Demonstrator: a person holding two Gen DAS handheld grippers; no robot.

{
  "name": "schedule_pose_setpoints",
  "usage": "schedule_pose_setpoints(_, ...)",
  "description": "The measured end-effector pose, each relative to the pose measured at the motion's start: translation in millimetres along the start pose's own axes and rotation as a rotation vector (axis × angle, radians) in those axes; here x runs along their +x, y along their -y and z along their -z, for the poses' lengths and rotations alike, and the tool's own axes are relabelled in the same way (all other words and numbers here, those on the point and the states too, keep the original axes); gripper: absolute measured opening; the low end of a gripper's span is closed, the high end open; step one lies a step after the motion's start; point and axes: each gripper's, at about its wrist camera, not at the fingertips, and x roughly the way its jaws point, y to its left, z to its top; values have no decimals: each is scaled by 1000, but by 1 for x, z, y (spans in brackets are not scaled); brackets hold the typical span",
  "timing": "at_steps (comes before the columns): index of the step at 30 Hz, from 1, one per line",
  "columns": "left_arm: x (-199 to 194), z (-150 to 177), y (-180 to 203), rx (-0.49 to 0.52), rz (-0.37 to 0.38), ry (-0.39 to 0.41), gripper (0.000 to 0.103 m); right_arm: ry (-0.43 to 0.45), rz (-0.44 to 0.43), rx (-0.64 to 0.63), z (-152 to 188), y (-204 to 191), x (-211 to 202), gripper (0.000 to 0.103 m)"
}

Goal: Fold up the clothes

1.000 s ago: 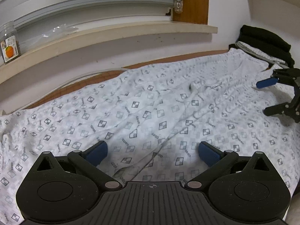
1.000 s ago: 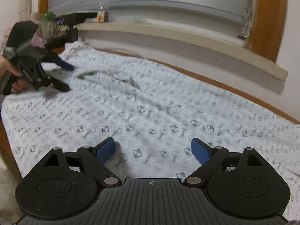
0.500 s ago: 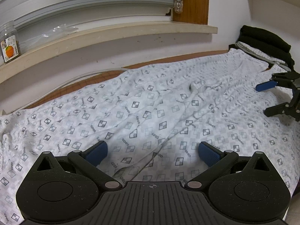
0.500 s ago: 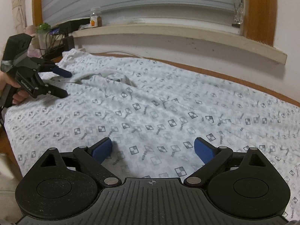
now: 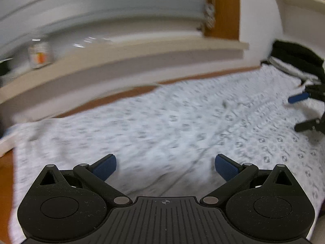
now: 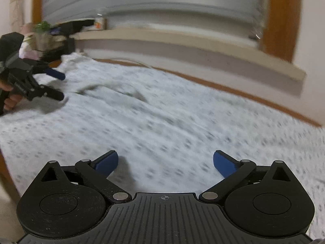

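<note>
One patterned white garment (image 5: 172, 126) lies spread flat over the wooden tabletop (image 5: 6, 174), covering most of it; its print of small grey squares is blurred in both views. A raised fold (image 6: 130, 92) crosses the garment toward its far left part in the right wrist view. Left hand-held gripper (image 5: 165, 165) sits low over the garment's near edge, jaws wide apart, blue pads (image 5: 104, 166) clear of the cloth and nothing between them. Right hand-held gripper (image 6: 165, 162) sits likewise over the garment, jaws opening, close to their widest, with only cloth below and nothing clamped. Each gripper shows at the garment's side in the other's view; a hand (image 6: 11, 99) grips the left one's handle. Beyond the garment's right end lies a pile of dark clothing (image 5: 294, 58). Behind the garment runs a pale window ledge (image 5: 121, 59), bearing a small jar (image 5: 39, 55) with an orange label, below a closed blind (image 6: 152, 0).
</note>
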Motion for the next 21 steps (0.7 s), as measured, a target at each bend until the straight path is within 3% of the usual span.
schedule_pose_setpoints(3, -48, 15, -39, -98, -49, 54, 103, 8, -59, -82, -13, -34, 3, 86)
schedule_pose_setpoints(5, -78, 28, -61, -152, -87, 74, 103, 9, -113, -127, -24, -60, 9, 71)
schedule_pose_setpoints(9, -123, 62, -96, -209, -175, 88, 103, 9, -239, -218, -51, -122, 30, 60)
schedule_pose_setpoints(14, -137, 86, -120, -268, -197, 87, 103, 11, -368, -383, -78, -209, 52, 55)
schedule_pose_setpoints(18, -151, 98, -116, -272, -231, 113, 103, 24, -454, -518, -88, -273, 54, 55)
schedule_pose_setpoints(21, -178, 119, -110, -319, -221, 160, 103, 22, -496, -569, -88, -300, 52, 55)
